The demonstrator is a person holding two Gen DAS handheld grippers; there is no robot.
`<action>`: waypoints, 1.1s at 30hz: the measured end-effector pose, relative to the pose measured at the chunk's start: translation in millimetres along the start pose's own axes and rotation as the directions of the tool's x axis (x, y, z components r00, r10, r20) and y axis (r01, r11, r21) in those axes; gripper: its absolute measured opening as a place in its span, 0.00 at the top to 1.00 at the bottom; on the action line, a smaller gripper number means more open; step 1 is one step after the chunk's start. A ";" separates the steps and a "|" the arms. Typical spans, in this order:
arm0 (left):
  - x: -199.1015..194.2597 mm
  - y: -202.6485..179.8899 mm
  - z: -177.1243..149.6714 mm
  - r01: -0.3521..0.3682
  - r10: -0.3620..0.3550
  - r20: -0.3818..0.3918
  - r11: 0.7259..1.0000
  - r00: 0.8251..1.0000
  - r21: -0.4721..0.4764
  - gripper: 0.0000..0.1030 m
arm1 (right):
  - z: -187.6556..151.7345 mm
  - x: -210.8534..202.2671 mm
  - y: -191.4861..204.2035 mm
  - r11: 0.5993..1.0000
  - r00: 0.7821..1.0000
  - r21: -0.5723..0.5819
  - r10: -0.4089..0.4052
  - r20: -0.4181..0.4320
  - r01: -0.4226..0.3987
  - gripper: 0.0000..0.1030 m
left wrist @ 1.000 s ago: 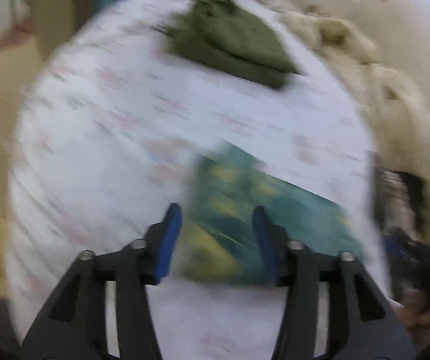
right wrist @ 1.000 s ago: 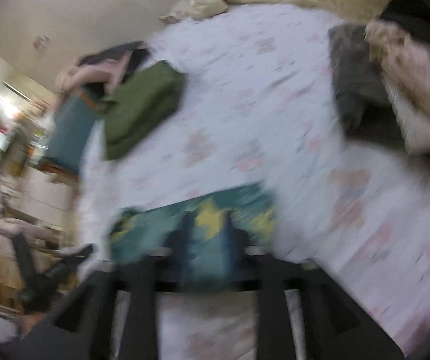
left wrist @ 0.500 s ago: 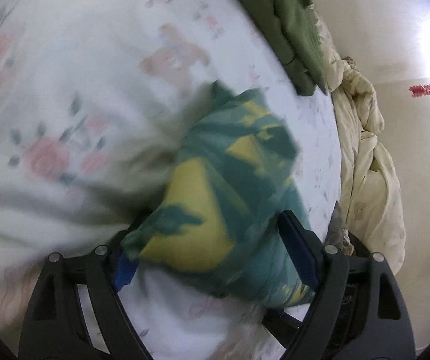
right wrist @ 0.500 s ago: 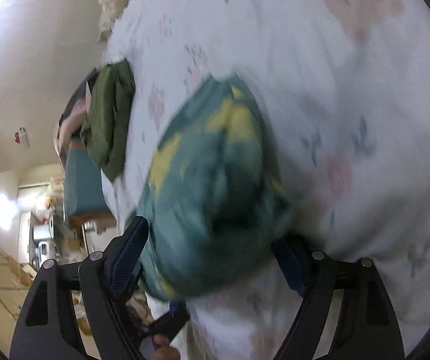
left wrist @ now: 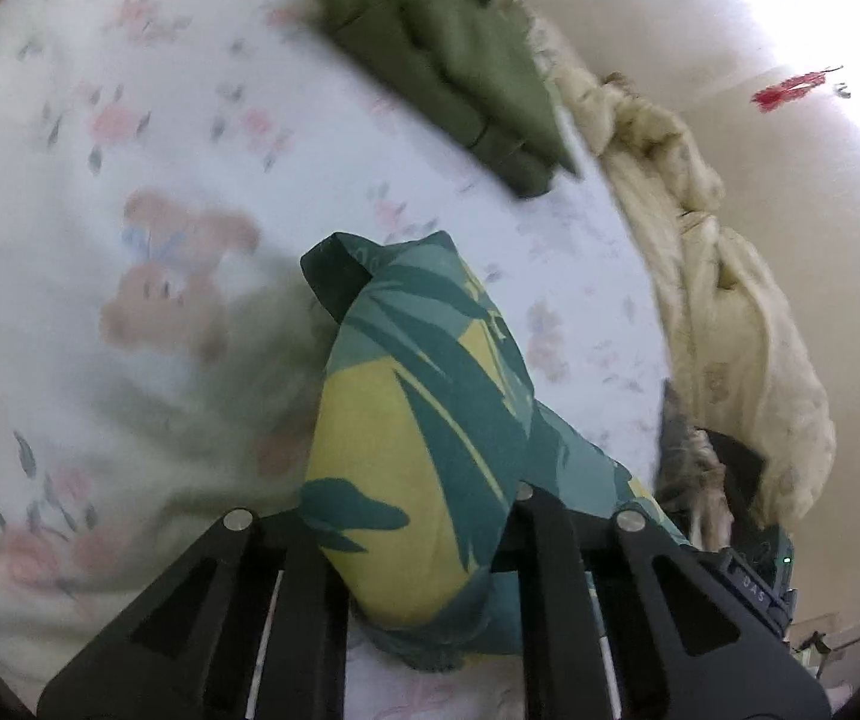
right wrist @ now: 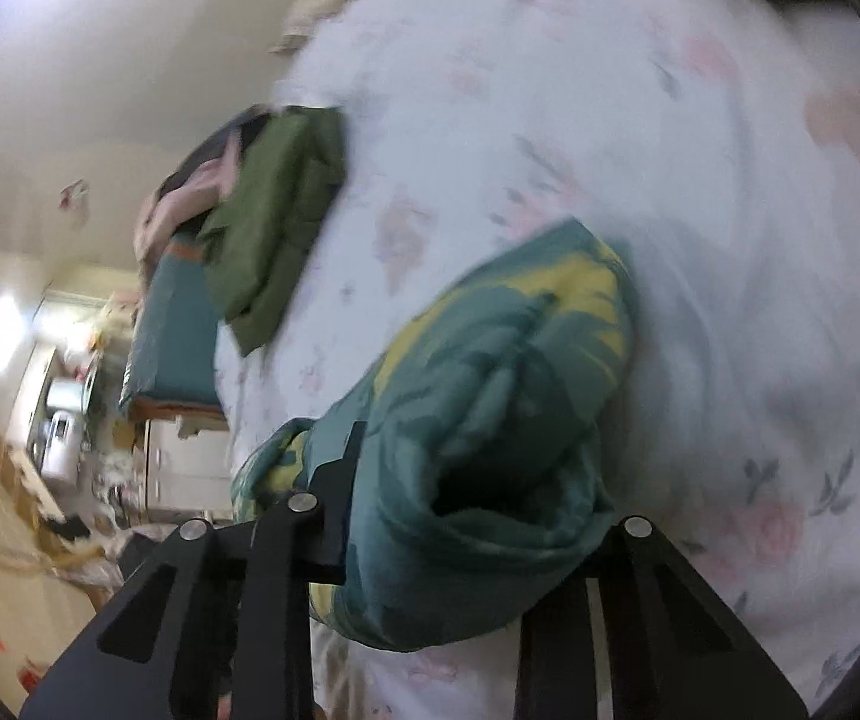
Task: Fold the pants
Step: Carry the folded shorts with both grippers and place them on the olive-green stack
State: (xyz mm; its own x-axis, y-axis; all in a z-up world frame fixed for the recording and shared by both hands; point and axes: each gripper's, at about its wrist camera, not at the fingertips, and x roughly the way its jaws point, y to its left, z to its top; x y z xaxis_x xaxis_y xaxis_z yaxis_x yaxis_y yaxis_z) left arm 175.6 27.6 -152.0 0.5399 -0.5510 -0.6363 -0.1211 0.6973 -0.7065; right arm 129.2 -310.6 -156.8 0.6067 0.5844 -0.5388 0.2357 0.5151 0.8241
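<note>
The folded pants (left wrist: 430, 420), teal with yellow leaf print, are a thick bundle lifted just above the floral bed sheet (left wrist: 130, 180). My left gripper (left wrist: 412, 516) is shut on one end of the bundle; the cloth bulges between its fingers and hides the pads. In the right wrist view the same pants (right wrist: 490, 396) fill the lower middle. My right gripper (right wrist: 466, 516) is shut on the other end, its fingers pressed into the cloth. The other gripper's black body shows at the lower right of the left wrist view.
A folded olive-green garment (left wrist: 460, 66) lies farther up the bed; it also shows in the right wrist view (right wrist: 274, 216). A cream duvet (left wrist: 724, 300) is bunched along the wall side. A teal bed base (right wrist: 172, 348) and a cluttered room lie beyond the bed edge.
Both grippers went from open around the flat folded pants to shut on its two ends. The bundle has been squeezed and lifted, and both cameras have tilted.
</note>
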 end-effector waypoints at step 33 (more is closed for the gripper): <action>86.9 -14.6 306.4 -0.102 0.022 0.290 0.959 0.957 0.264 0.81 | 241.0 288.3 184.0 0.879 0.989 -0.455 0.102 -0.104 -0.139 0.71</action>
State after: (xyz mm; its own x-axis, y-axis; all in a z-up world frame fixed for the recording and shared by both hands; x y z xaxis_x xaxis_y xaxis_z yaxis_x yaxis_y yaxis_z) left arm 479.5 110.0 -102.0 0.7554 -0.3788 -0.5347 0.0483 0.8460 -0.5310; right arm 530.4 -198.5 -118.4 0.5451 0.6963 -0.4670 -0.2227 0.6573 0.7200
